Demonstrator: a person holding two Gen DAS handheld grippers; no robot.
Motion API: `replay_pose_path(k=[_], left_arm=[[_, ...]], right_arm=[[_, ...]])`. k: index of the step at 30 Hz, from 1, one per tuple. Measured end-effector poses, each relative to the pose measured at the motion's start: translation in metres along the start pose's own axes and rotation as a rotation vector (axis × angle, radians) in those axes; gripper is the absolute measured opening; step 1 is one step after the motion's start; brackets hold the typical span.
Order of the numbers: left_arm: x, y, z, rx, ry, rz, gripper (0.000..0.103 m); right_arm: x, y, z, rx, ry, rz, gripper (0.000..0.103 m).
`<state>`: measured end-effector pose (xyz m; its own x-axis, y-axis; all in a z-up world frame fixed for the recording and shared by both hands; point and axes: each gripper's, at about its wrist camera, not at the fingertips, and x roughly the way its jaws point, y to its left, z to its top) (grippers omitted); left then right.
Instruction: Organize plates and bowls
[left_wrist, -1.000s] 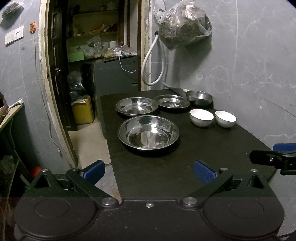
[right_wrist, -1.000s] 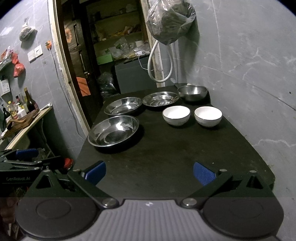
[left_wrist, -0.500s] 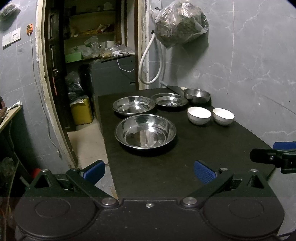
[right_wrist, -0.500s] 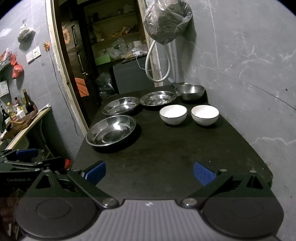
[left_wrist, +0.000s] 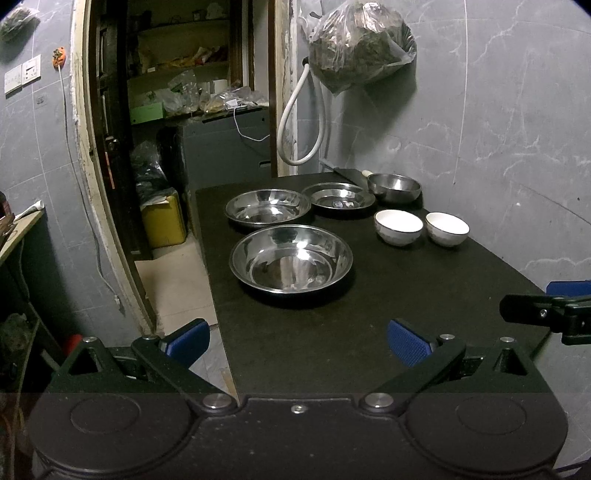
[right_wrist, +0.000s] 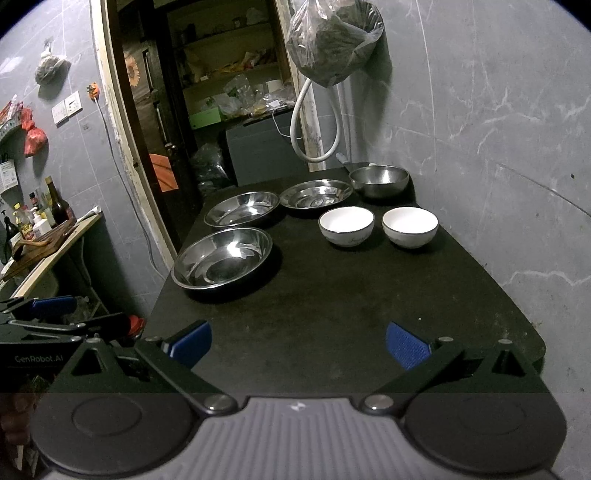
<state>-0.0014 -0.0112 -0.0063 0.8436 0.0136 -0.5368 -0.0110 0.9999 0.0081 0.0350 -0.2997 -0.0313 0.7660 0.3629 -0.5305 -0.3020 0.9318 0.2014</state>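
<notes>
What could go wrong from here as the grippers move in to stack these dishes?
1. The nearest steel plate sits close to the table's left edge; a nudge from the open left gripper could push it off.
2. The two white bowls stand close together, so the open right gripper reaching for one may bump the other.
3. The shiny, sloped steel rims could slip between the fingers.

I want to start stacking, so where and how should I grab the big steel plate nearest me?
Take the nearest steel plate by its near rim, coming in low from the front with the left hand-held gripper, one finger over the flared lip and one under. It sits flat and wide, so probably only the thin rim fits between the open jaws.
</notes>
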Motion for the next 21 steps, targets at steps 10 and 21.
replay_pose_path(k=[10, 21], left_arm=[[0.001, 0.001, -0.005, 0.002, 0.012, 0.002, 0.102], [0.008, -0.002, 0.001, 0.005, 0.040, 0.016, 0.102]], right_arm=[[0.000, 0.000, -0.001, 0.001, 0.003, 0.001, 0.103], [0.011, -0.004, 0.000, 0.002, 0.028, 0.010, 0.103]])
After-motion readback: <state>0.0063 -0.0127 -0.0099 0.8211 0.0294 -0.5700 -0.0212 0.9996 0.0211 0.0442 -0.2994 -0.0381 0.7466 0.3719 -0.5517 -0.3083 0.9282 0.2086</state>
